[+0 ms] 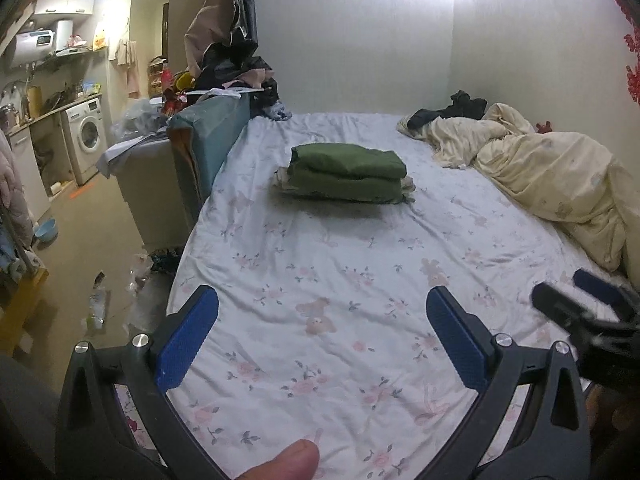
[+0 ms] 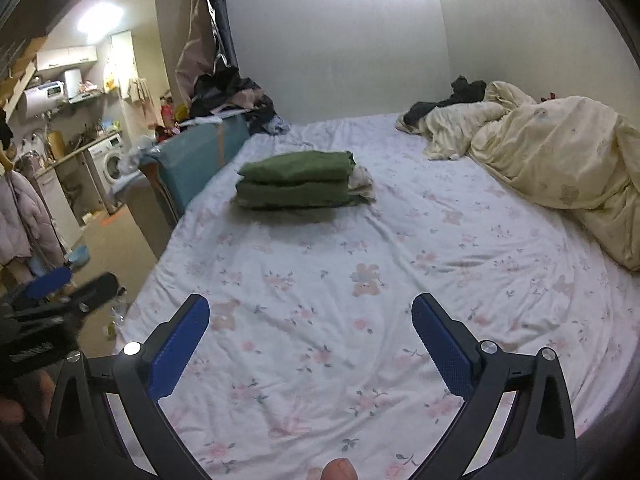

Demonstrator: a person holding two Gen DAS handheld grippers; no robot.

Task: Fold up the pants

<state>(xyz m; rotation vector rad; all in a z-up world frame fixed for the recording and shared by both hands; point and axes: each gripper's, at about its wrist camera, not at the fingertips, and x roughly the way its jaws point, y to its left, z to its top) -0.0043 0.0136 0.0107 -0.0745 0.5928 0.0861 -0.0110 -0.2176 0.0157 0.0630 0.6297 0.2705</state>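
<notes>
Both tools, left tool [image 1: 322, 334] and right tool [image 2: 310, 334], were released and empty over the bed [image 1: 328, 264]; green pants [image 1: 348, 172] lay folded well ahead of both, so judged done: withdraw without snagging the sheet

One folded green pants [image 1: 347, 172] – one cream duvet [image 1: 552, 176] – one washing machine [image 1: 85, 136] – two grippers: left gripper [image 1: 322, 322], right gripper [image 2: 310, 330].

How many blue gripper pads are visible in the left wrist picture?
3. Two belong to the left hand-held gripper, at lower left and lower right. One belongs to the right hand-held gripper, at the right edge; its second pad seems hidden.
</notes>
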